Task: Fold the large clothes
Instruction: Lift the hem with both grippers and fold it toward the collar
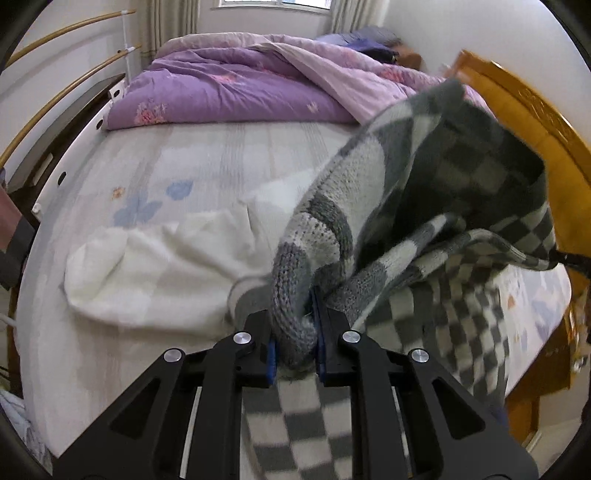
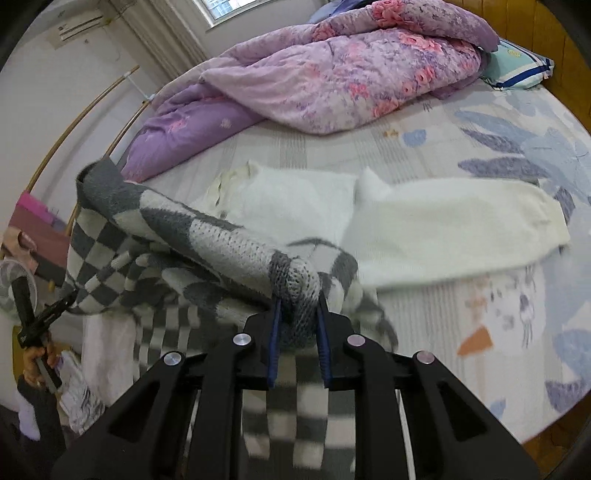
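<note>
Soft, even daylight comes from the window (image 1: 273, 3) at the far wall; shadows are faint. The checkered knit (image 1: 424, 206) is smeared by motion blur. Fisheye bending curves the edges, with dark corners.

The checkered sweater (image 1: 424, 192) hides the right part of the bed (image 1: 221, 166), and its hanging lower part is blurred. It also covers the near edge of the white garment (image 2: 443, 229).

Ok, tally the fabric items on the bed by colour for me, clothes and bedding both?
Grey-and-white checkered knit sweater: 1
White knit garment: 1
Purple floral quilt: 1
Blue-and-teal pillow: 1
Total: 4
</note>
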`<state>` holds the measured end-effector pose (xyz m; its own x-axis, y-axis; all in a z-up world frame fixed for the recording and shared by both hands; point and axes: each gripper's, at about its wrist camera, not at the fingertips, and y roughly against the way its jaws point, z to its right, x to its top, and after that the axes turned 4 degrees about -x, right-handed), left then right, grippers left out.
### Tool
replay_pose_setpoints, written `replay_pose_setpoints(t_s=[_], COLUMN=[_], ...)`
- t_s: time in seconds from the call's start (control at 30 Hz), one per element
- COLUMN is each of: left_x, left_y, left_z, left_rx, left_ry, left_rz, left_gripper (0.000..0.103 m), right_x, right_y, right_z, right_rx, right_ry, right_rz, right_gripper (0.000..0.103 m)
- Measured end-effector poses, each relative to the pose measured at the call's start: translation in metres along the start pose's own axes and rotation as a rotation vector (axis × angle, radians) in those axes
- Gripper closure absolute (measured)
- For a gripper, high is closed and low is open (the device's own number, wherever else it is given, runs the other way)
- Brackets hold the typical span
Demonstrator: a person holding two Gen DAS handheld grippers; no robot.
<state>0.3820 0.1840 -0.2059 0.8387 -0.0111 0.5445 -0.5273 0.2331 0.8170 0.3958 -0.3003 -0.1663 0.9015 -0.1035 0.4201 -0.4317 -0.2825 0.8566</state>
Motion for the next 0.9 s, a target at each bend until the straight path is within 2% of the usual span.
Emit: replay_pose_setpoints(t_s=[0.27,0.37,0.4,0.43,0.57,0.63,0.7,0.83,0.9], left_x=[-0.089,-0.131,-0.146,-0.156,-0.194,-0.206,-0.216,-0.223,-0.223], left_y=[0.005,-0.009,-0.016,-0.021,-0.035,-0.036,-0.033,-0.021,-0.013], left_z=[-0.017,-0.026,-0.028,-0.030,-0.038,-0.041,-0.046,-0.049,-0.047], left_rx=[-0.020,-0.019,-0.016,-0.013,-0.036,-0.047,-0.060,-0.077,-0.091], left_ry=[0.027,0.048,0.055,0.062,0.124,0.159,0.202,0.278,0.306], left_rz=[-0.091,-0.151,-0.176,-0.188,-0.202,-0.184,-0.163,-0.105,-0.071], left_gripper=[0.088,0.088,0.088,0.088,0.088,0.088,0.088,0.088,0.088], right_x=[-0.087,-0.126,-0.141,-0.151,-0.189,-0.200,-0.207,-0.214,-0.220], right_y=[0.013,-0.007,-0.018,-0.025,-0.051,-0.058,-0.055,-0.044,-0.044], right_z=[0.025,0.039,0.046,0.050,0.080,0.089,0.096,0.107,0.107], right_rx=[-0.020,-0.070,-0.086,-0.106,-0.159,-0.124,-0.071,0.111,0.169], right_ry=[0.002,0.009,0.002,-0.001,-0.060,-0.097,-0.155,-0.339,-0.412], right_rz=[-0.075,-0.149,-0.184,-0.204,-0.238,-0.243,-0.211,-0.122,-0.091], right_gripper=[0.089,0.091,0.097,0.099,0.103,0.103,0.103,0.098,0.095])
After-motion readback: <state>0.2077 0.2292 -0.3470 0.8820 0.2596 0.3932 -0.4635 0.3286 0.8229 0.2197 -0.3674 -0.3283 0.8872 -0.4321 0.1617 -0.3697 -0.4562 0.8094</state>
